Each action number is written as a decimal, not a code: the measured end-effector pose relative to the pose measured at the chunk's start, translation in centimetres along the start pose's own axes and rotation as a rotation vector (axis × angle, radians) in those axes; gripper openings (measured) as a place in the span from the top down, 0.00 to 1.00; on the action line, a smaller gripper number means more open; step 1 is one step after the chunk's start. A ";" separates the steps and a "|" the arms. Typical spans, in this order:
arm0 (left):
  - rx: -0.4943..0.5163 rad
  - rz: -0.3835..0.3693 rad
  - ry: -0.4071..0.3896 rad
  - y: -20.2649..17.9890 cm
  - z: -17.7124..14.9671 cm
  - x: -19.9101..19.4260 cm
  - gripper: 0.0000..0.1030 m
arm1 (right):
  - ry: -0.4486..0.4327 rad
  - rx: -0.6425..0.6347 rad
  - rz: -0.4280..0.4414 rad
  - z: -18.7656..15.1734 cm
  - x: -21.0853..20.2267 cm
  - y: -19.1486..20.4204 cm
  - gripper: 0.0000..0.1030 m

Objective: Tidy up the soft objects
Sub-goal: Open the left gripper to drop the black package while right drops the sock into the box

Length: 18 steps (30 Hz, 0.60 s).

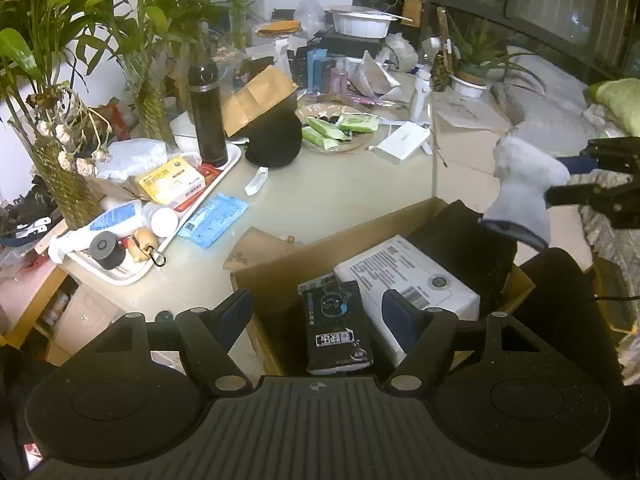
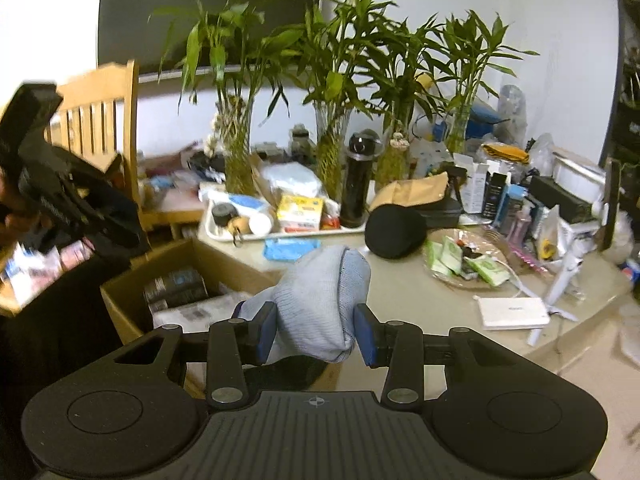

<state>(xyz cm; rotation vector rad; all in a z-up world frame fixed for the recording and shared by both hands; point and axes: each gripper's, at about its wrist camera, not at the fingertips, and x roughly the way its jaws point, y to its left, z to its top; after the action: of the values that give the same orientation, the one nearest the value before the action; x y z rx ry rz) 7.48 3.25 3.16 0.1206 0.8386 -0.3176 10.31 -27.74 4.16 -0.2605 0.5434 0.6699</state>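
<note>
Right gripper [image 2: 316,334] jaws part-closed on grey sock [image 2: 320,300]; carry over box [image 2: 132,316], then release. Left gripper [image 1: 316,314] wide, empty.

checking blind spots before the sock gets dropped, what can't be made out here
- Cardboard box floor, left wrist view: hidden by the white parcel and black packet.
- Grey sock toe end, right wrist view: hidden behind the right tool.
- Left tool, right wrist view: blurred, tips unreadable.
</note>
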 end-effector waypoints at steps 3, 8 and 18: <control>-0.003 -0.017 -0.006 0.2 -0.3 -0.1 0.31 | 0.027 -0.051 -0.032 -0.3 0.2 1.3 0.57; -0.037 -0.026 -0.002 0.7 -0.7 -0.1 0.31 | 0.055 -0.167 -0.082 -0.5 0.8 3.8 0.57; -0.061 -0.024 0.002 1.1 -1.3 0.0 0.31 | 0.134 -0.435 -0.123 -0.1 3.2 8.1 0.57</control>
<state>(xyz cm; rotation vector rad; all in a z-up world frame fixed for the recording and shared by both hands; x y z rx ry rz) 6.91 4.62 2.27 0.0540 0.8513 -0.3146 7.09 -20.02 1.84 -0.7456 0.5008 0.6487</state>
